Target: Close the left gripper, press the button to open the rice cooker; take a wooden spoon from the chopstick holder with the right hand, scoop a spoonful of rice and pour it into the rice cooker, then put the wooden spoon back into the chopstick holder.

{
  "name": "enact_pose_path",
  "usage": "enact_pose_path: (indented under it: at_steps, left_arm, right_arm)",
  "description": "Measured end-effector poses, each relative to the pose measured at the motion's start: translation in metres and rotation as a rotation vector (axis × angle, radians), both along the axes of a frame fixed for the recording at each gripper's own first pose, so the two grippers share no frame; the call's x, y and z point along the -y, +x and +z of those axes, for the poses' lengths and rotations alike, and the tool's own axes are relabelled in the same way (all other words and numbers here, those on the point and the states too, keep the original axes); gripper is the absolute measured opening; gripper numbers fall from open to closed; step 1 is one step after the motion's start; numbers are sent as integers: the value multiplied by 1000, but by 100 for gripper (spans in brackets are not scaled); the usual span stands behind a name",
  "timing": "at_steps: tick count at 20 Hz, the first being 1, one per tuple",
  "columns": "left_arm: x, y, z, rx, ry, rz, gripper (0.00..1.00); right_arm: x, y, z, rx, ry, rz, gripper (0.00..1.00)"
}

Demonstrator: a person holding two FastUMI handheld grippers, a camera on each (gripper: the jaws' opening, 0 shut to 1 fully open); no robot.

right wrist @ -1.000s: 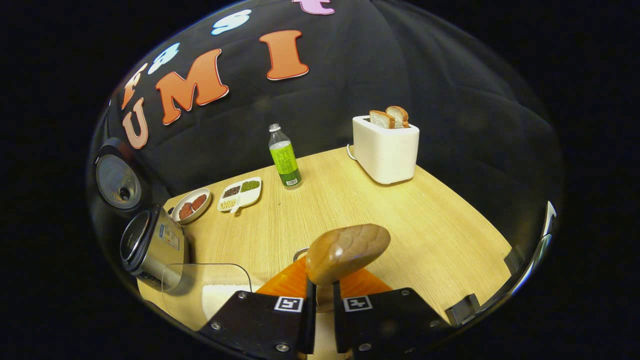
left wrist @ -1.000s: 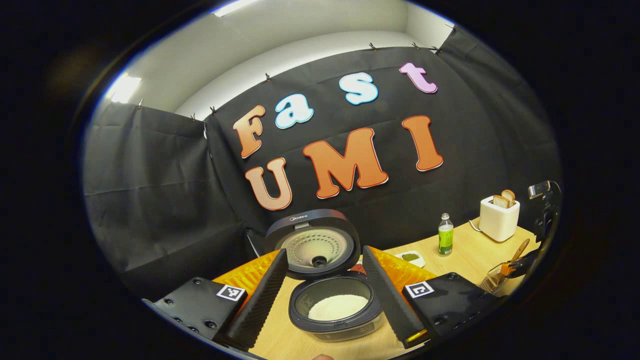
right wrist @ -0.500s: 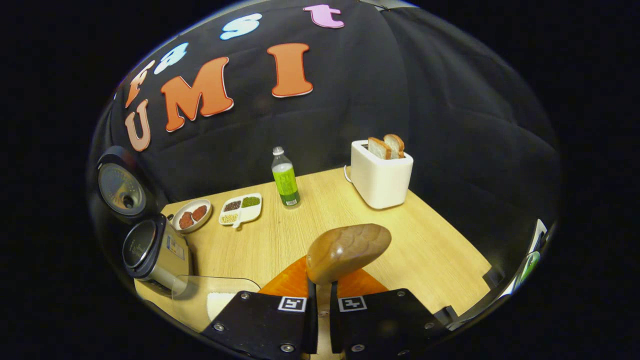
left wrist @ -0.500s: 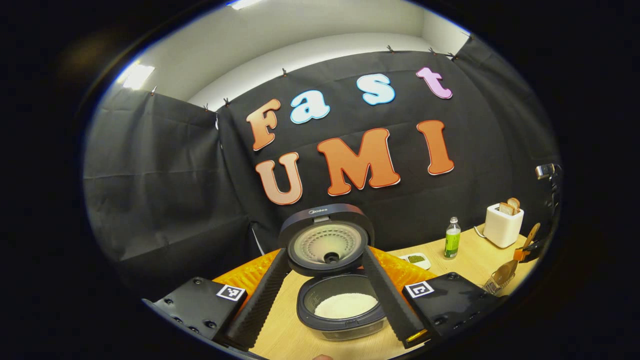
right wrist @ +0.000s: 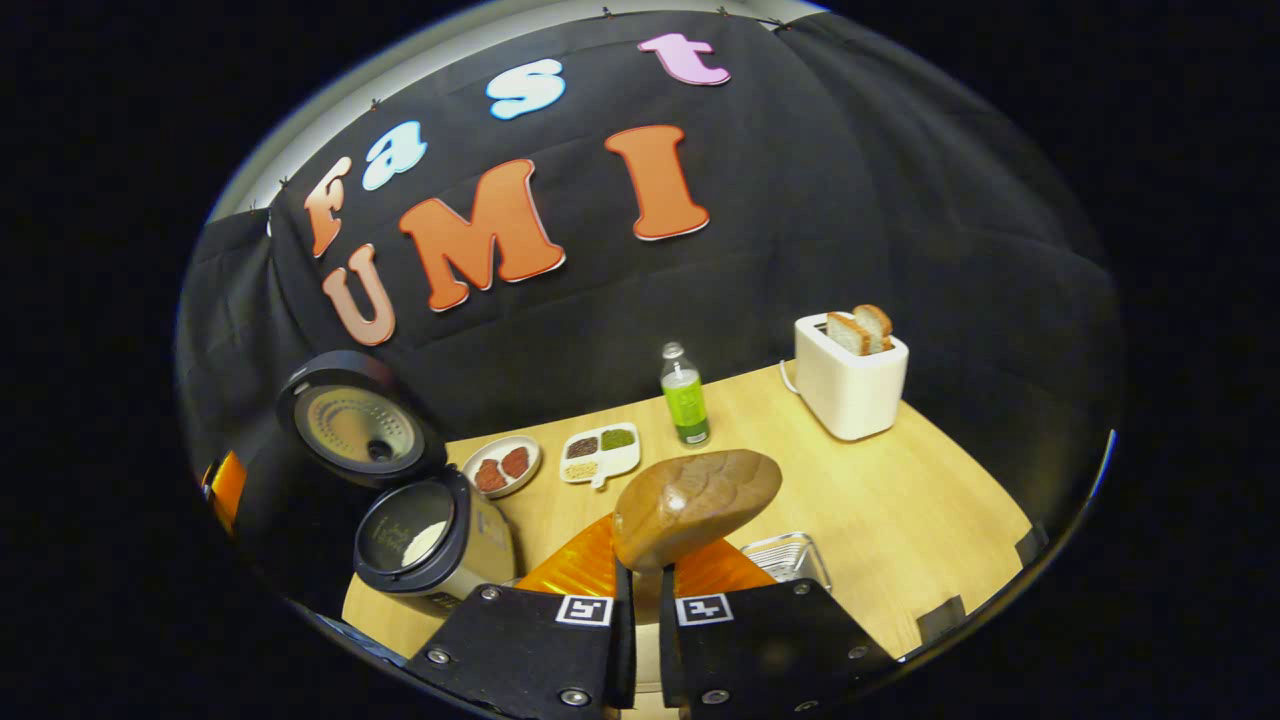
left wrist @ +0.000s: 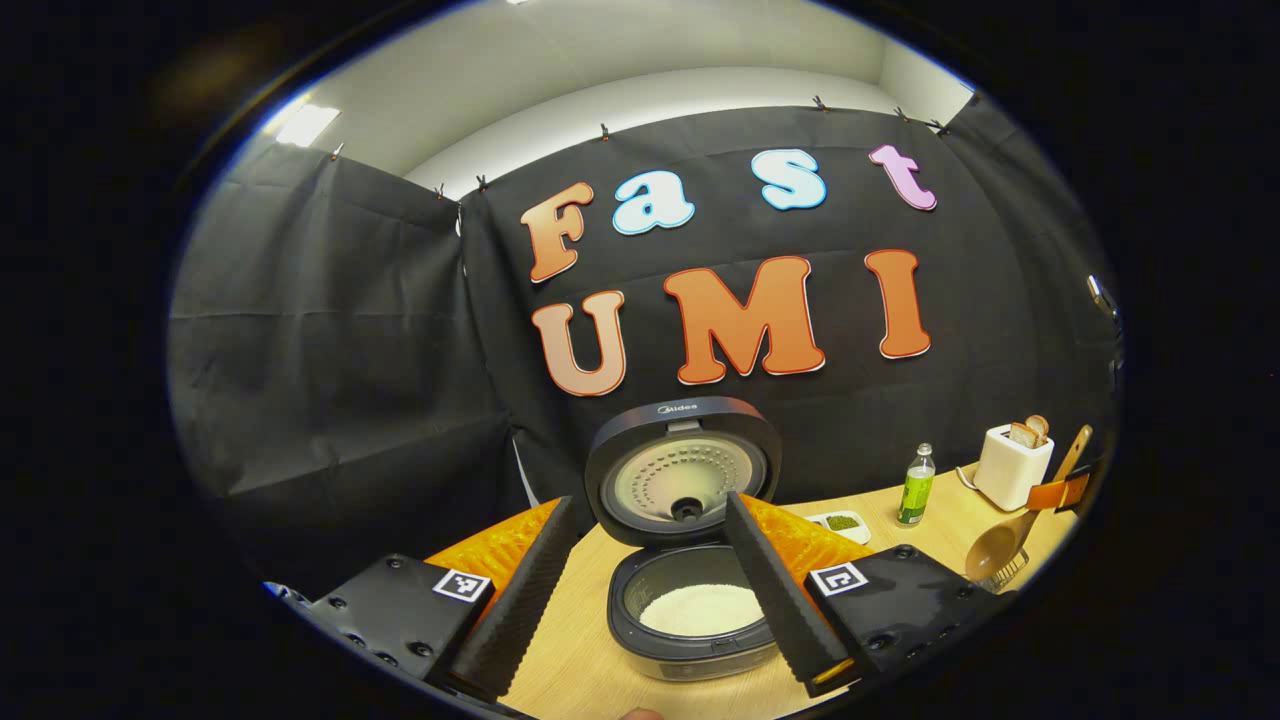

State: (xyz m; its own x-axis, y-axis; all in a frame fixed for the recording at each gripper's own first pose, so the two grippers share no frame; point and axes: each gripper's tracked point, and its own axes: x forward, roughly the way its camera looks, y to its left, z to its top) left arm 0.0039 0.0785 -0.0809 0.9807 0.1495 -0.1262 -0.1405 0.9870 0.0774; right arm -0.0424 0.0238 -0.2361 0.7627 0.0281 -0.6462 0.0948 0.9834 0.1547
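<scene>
The right hand-held gripper is pinching the wooden spoon by its handle, both fingers pressing on it near the bottom centre of the right gripper view, with the bowl standing up just above the fingertips and tipping toward the right. In the left gripper view the same spoon is showing at the far right edge, its long axis running from upper right down to lower left, bowl lowest. It is hanging above the wire chopstick holder, which is sitting on the worktop just right of the fingers.

The rice cooker is lying to the lower left of the right hand-held gripper, lid raised, white rice visible in its pot. The move I judge to be coming turns on that: the spoon has to travel leftward, and the right hand is the one carrying it.

The left hand-held gripper is staying spread, its fingers framing the open cooker at the bottom centre, touching nothing.

A brand name is printed on the lid's rim, too small to read with confidence; the bottle's label is unreadable
</scene>
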Motion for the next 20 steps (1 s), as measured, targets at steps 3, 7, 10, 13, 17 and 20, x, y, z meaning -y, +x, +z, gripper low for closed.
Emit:
enact_pose_path:
  at_steps: [3, 7, 10, 13, 17, 20]
  left_arm:
    - [-11, -1, -3, -7, 3, 4, 99]
    - [-22, -2, -12, -29, 2, 10, 100]
    - [-31, -2, -15, -36, 9, 14, 93]
    - [-41, -5, -20, -45, 14, 25, 100]
    - [-57, -6, -25, -60, 17, 42, 93]
    - [-63, -6, -30, -74, 21, 45, 93]
  right_arm:
    - [-16, -10, -16, -31, -34, 45, 9]
    - [-17, -21, -51, -83, -157, 93, 9]
    - [-18, -24, -76, -108, -276, 128, 9]
    - [-17, -29, -92, -120, -419, 159, 9]
    - [-28, -29, -109, -76, -576, 226, 9]
    - [-39, -40, -132, -79, -665, 279, 7]
